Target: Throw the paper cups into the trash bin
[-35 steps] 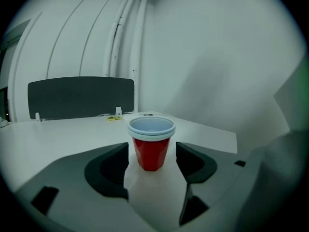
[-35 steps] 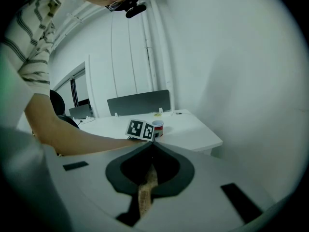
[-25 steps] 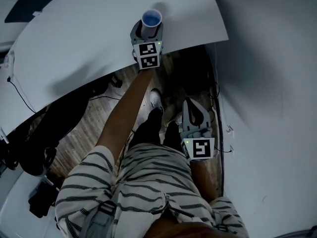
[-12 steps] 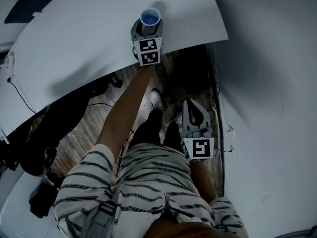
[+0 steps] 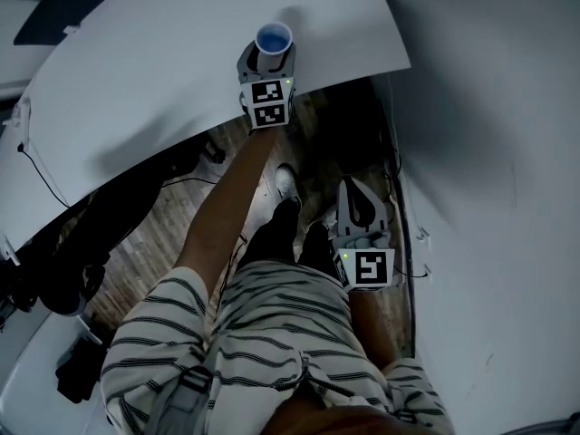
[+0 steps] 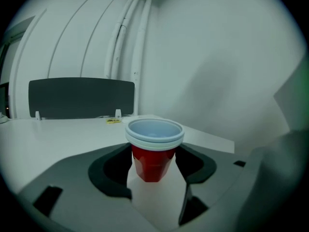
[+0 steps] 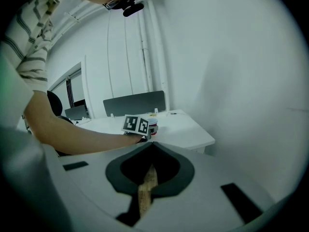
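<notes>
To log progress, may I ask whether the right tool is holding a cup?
No, the right tool has its jaws together, with only floor showing through the slit between them.

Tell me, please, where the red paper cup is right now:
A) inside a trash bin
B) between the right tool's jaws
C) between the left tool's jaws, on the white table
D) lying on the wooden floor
C: the left gripper view shows the red paper cup standing upright on the white table, between the jaws of the left tool.
</notes>
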Demonstrator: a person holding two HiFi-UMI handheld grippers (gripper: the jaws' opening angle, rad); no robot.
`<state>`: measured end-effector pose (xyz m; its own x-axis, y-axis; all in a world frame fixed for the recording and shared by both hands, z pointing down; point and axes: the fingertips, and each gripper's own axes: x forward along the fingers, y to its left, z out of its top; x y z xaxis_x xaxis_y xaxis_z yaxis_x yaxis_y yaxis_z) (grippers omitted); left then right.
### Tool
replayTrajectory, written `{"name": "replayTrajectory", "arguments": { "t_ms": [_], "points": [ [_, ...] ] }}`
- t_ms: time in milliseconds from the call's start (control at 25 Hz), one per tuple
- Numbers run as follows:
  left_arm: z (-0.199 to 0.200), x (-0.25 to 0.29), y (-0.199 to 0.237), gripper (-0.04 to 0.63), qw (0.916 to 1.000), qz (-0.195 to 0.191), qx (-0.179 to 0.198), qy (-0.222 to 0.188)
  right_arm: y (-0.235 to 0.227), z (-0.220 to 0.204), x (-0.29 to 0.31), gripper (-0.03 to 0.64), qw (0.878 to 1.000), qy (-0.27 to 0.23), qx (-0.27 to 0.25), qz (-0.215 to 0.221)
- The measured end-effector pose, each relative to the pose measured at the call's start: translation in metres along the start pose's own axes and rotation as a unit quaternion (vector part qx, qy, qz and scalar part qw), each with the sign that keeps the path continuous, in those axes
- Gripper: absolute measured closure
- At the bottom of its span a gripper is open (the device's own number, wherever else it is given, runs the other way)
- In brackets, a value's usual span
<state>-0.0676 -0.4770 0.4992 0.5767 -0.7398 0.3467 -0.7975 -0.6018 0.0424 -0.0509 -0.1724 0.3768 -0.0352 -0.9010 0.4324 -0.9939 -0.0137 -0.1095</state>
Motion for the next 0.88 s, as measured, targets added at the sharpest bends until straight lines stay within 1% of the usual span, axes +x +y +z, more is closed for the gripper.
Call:
{"name": "replayTrajectory", "arguments": {
  "t_ms": [480, 880],
  "points": [
    [0.031, -0.044, -0.022, 0.298, 0.9998, 0.005, -0.008, -0.02, -0.007, 0.007, -0.03, 0.606, 1.0, -0.031, 0.004, -0.003],
    [0.058, -0.096, -0.045, 0.298, 0.9993, 0.003, -0.006, -0.036, -0.012, 0.022, -0.058, 0.607, 0.998, -0.058, 0.005, 0.001]
  ]
}}
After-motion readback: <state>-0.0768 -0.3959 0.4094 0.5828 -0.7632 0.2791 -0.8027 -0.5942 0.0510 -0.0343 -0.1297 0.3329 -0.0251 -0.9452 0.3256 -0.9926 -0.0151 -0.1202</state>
